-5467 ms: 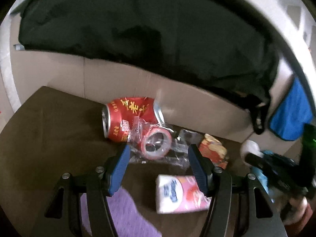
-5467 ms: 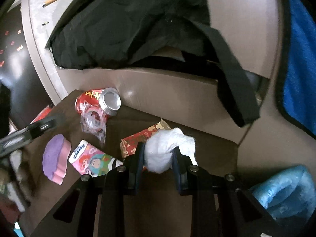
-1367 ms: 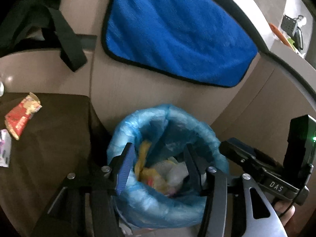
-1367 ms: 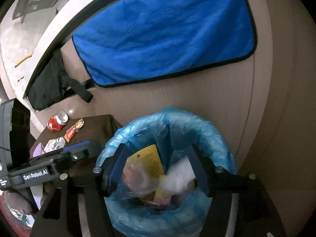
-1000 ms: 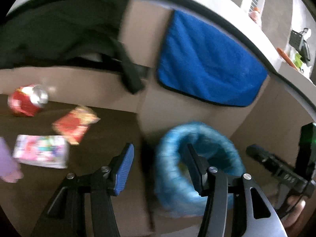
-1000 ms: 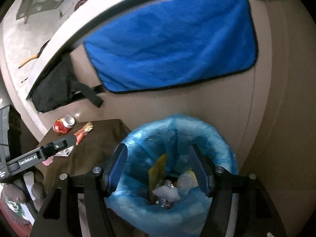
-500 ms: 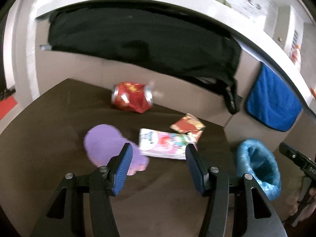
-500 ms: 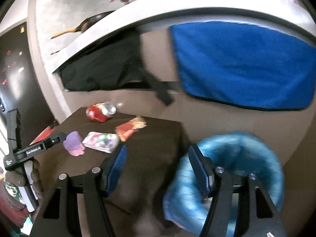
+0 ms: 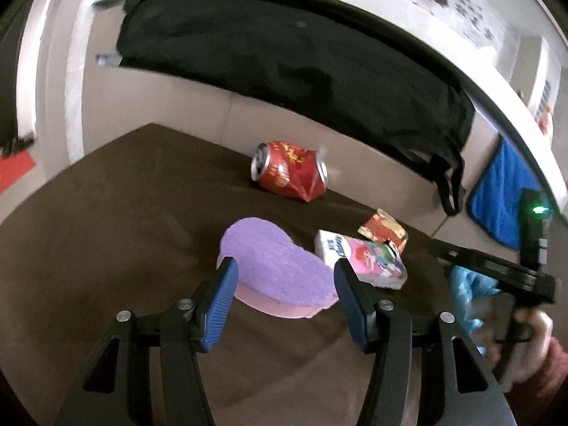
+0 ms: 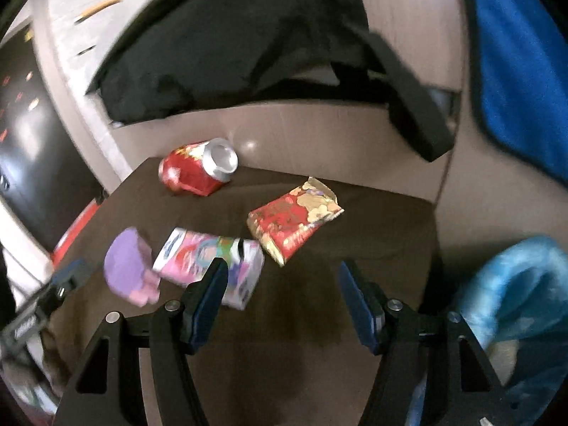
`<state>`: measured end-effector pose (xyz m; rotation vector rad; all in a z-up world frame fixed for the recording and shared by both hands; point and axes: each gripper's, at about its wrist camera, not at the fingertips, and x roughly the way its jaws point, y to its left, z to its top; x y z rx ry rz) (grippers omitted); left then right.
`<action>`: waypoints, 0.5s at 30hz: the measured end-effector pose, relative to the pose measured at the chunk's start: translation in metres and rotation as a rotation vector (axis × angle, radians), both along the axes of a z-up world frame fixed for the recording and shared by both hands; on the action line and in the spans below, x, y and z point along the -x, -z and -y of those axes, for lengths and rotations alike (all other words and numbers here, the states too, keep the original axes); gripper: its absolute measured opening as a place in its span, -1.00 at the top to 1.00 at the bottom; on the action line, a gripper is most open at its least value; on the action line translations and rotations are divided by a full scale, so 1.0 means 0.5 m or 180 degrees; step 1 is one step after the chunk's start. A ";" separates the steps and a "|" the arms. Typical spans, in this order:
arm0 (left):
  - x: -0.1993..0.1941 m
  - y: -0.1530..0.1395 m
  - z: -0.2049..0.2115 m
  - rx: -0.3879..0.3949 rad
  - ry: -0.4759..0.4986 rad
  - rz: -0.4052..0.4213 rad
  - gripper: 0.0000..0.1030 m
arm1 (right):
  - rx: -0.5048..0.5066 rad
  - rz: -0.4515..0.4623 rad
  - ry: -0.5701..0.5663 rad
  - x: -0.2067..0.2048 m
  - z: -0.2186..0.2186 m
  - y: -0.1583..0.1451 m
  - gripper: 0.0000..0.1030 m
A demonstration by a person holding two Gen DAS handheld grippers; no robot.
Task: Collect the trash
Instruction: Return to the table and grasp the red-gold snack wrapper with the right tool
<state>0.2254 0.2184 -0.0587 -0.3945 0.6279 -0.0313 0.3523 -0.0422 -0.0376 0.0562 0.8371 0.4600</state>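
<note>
Left hand-held gripper [image 9: 284,277] released over purple sponge [image 9: 277,269], right hand-held gripper [image 10: 282,282] released, tissue pack [image 10: 213,266] lettering unreadable

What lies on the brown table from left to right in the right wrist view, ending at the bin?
Purple sponge → pink tissue pack → red and gold wrapper → blue-lined trash bin. The crushed red can sits farther back, above the sponge and tissue pack, so its place in the order is unclear.
</note>
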 end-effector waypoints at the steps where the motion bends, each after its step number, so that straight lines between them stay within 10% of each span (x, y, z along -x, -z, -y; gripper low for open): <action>1: -0.001 0.001 -0.009 0.0058 0.0007 -0.0013 -0.11 | -0.0013 -0.0050 0.0076 -0.019 -0.007 0.007 -0.20; 15: 0.000 0.001 -0.088 0.0234 -0.0003 -0.0034 -0.18 | 0.0362 -0.0405 0.0412 -0.175 -0.141 0.064 -0.35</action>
